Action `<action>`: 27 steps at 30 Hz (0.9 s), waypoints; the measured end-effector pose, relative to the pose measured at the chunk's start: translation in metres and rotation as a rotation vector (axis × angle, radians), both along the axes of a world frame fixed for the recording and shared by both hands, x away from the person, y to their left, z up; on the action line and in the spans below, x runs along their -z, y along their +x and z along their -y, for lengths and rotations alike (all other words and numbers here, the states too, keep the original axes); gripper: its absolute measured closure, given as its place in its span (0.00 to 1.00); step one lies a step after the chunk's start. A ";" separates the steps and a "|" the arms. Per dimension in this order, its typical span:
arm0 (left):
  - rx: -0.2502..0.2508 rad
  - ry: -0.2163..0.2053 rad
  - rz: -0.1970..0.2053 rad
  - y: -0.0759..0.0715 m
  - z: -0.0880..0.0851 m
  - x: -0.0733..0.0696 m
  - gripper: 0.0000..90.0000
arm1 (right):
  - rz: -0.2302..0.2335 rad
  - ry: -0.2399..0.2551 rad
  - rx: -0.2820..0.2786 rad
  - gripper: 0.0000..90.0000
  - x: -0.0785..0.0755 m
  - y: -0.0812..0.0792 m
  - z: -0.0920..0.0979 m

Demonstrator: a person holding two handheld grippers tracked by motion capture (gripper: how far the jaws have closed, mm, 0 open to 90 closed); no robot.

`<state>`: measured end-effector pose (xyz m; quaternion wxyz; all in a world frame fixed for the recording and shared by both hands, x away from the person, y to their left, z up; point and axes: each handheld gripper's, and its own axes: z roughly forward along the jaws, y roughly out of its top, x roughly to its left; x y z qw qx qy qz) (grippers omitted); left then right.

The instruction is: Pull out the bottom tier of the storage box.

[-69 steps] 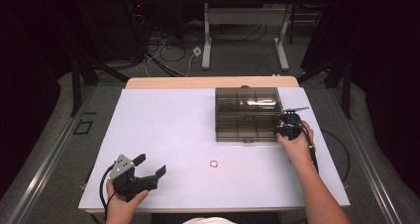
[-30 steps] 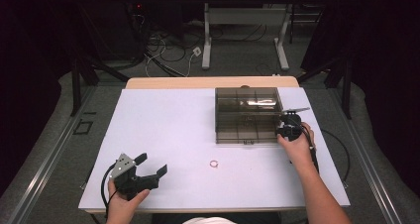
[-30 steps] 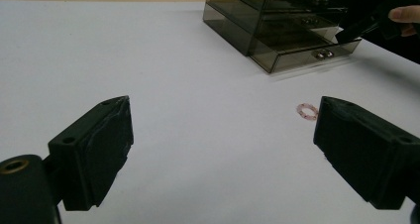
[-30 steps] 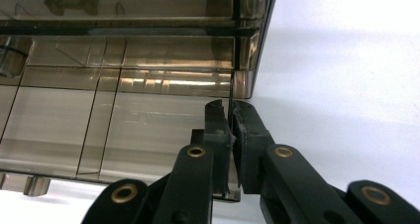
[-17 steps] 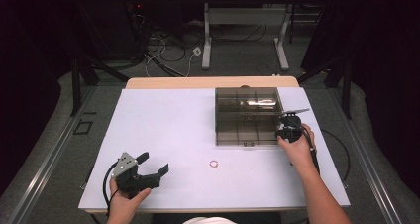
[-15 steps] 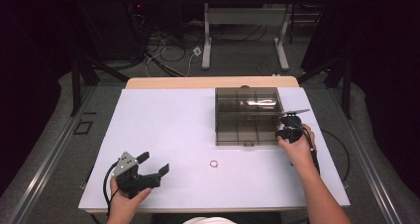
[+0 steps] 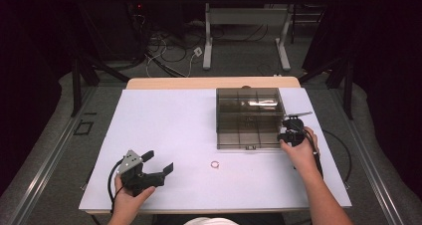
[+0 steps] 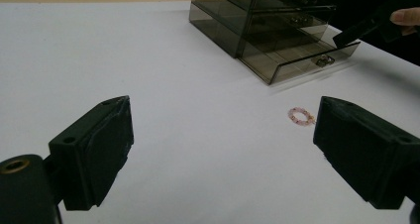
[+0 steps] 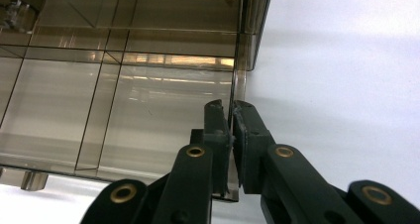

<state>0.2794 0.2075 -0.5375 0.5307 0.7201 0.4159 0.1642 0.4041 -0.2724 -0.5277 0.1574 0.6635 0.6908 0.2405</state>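
One smoky drawer box (image 7: 249, 118), lowest drawer (image 8: 302, 60) out | right gripper (image 9: 231, 130) fingers pinch its side wall | left gripper (image 8: 223, 149) fingers wide, empty

Smoky brown drawer box (image 7: 249, 116) (see-through), pink beaded ring (image 8: 301, 116), white table (image 7: 169, 130), black hand-held gripper (image 7: 149, 169)

Both grippers are black: the left gripper (image 7: 158, 163) has blocky jaws, a grey three-cornered plate (image 7: 130, 161) and a black cable (image 7: 111, 185); the right gripper (image 9: 231, 120) shows brass-coloured rivets (image 9: 195, 151).
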 end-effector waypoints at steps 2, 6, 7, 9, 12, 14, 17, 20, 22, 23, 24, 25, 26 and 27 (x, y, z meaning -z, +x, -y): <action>0.002 -0.001 -0.003 0.001 0.001 0.000 0.10 | 0.002 -0.002 -0.006 0.95 0.000 -0.001 0.000; 0.009 0.004 0.000 0.002 0.002 0.000 0.10 | -0.004 0.000 -0.010 0.95 -0.001 -0.003 0.001; 0.010 0.006 0.002 0.002 0.002 0.000 0.10 | 0.001 -0.001 -0.009 0.95 -0.001 -0.003 0.001; 0.009 0.001 -0.003 0.003 0.003 0.000 0.10 | 0.001 0.000 -0.010 0.95 -0.001 -0.004 0.001; 0.013 0.002 -0.002 0.004 0.003 0.000 0.10 | -0.007 0.002 -0.016 0.95 -0.001 -0.005 0.001; 0.016 0.005 -0.001 0.004 0.004 0.000 0.10 | -0.002 -0.003 -0.013 0.95 -0.001 -0.006 0.000; 0.016 0.001 -0.003 0.004 0.005 0.000 0.10 | -0.001 -0.007 -0.019 0.95 -0.001 -0.007 0.001; 0.022 0.009 0.002 0.006 0.005 0.000 0.10 | -0.004 -0.005 -0.023 0.95 -0.001 -0.008 0.001; 0.021 0.001 -0.001 0.006 0.006 0.000 0.10 | -0.004 -0.003 -0.023 0.95 -0.001 -0.009 0.001; 0.021 0.002 -0.002 0.006 0.006 0.000 0.10 | -0.005 -0.003 -0.026 0.95 -0.001 -0.009 0.001; 0.024 0.006 0.000 0.006 0.006 0.000 0.10 | -0.006 -0.003 -0.028 0.95 -0.001 -0.009 0.001; 0.024 0.005 -0.001 0.006 0.006 0.000 0.10 | -0.007 -0.004 -0.029 0.94 -0.001 -0.009 0.001; 0.025 0.006 0.001 0.007 0.006 0.000 0.10 | -0.008 -0.005 -0.030 0.95 -0.001 -0.009 0.001; 0.026 0.007 0.001 0.007 0.006 0.000 0.10 | -0.008 -0.006 -0.031 0.94 -0.001 -0.009 0.001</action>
